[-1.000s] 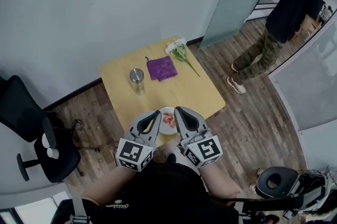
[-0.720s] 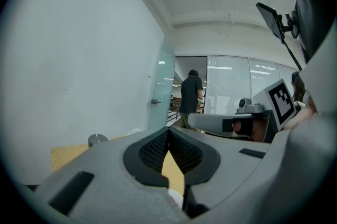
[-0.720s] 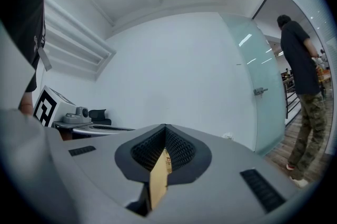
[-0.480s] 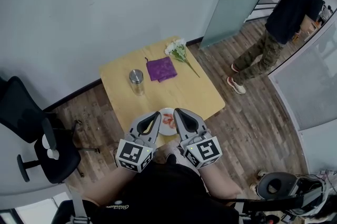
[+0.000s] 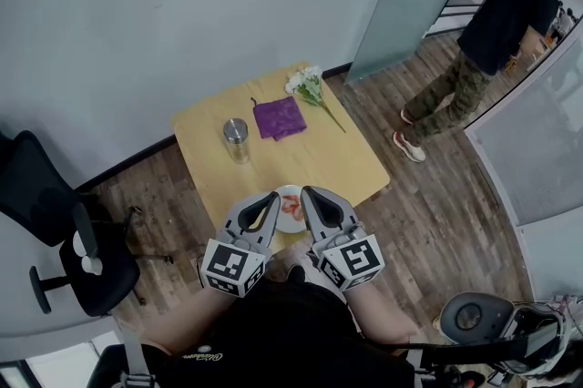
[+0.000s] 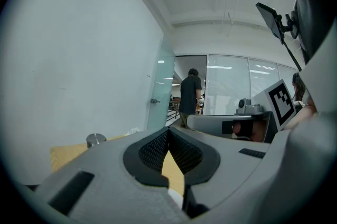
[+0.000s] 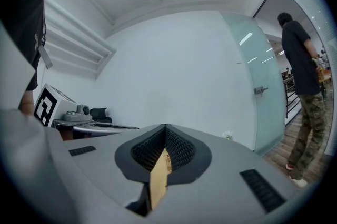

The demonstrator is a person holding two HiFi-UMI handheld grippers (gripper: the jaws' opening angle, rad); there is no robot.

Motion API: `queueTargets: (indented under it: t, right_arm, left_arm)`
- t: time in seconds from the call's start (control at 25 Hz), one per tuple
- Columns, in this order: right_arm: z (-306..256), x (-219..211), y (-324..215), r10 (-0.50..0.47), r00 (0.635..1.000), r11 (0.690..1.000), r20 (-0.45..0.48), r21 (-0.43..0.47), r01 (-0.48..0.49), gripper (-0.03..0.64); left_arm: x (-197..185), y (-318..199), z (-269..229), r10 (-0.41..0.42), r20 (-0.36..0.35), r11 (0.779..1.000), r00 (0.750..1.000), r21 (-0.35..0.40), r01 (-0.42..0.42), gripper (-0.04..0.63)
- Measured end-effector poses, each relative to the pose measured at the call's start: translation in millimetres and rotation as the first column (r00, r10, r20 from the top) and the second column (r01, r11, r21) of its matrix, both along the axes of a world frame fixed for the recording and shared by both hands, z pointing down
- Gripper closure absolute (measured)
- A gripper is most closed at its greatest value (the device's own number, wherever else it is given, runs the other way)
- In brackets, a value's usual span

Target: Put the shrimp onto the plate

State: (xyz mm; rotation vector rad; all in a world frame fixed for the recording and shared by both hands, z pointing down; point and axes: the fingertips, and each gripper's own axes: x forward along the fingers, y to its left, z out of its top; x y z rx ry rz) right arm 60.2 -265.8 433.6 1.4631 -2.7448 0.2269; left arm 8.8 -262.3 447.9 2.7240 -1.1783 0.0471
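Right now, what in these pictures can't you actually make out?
- Plate: in the head view, the left gripper and right gripper cover its sides.
- Shrimp: in the head view, too small to count or tell its shape.
- Plate and shrimp: in both gripper views, hidden behind each gripper's own body.
- Jar: in the head view, too small to tell its contents. In the left gripper view, only its lid shows.

L tongs (image 5: pixel 268 199) & R tongs (image 5: pixel 310 193) sit side by side, close in front of the torso, both pointing fwd, approx level. Jaws on each closed tip to tip, nothing betw them. Forearms (image 5: pixel 187 322) angle inward.
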Motion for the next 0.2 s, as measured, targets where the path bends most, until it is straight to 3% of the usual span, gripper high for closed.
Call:
queueTargets:
  t: [0.2]
  right_arm:
    - [-1.2,-2.1,2.2,-0.005,1.0,1.0,-0.002,0.0,0.005,0.615]
  left_arm:
    - [-1.2,0.8,-0.9,-0.002,0.001,1.0,1.0,0.0,0.002,0.595]
